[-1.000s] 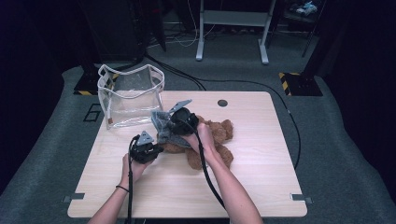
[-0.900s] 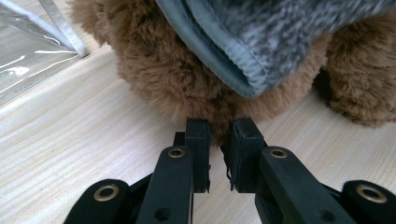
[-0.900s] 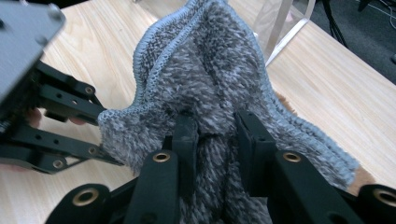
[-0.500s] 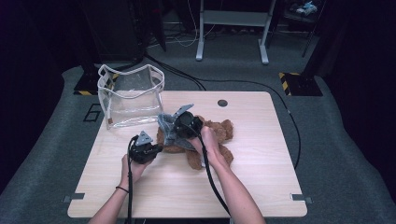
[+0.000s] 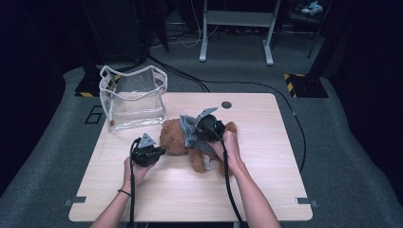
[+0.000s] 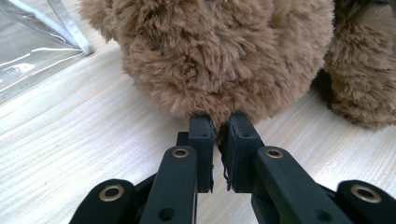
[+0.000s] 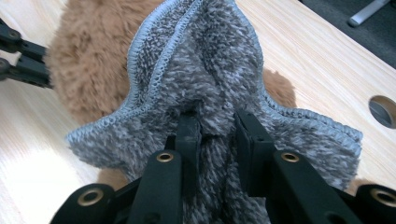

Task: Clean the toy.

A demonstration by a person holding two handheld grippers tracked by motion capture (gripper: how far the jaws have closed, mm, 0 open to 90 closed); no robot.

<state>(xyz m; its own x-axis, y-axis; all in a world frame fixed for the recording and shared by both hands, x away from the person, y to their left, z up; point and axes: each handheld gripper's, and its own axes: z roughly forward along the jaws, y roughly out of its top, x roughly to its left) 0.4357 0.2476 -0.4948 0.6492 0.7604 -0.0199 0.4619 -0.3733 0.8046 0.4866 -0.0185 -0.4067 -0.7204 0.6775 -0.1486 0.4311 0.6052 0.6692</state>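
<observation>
A brown teddy bear lies on the wooden table with a grey fleece cloth wrapped about its middle. From the left, my left gripper is shut on a tuft of fur on the bear's round head, and the jaws stand almost together. My right gripper sits over the bear and is shut on a bunched fold of the grey cloth, its jaws sunk in the pile. In the right gripper view the bear's fur lies behind the cloth.
A clear plastic bag with white trim stands open at the table's back left, close to the bear's head. A round cable hole sits near the back edge. Cables trail from both grippers toward the front edge.
My right gripper has moved to the right with the grey cloth, uncovering the bear's head. The left gripper has stayed where it was.
</observation>
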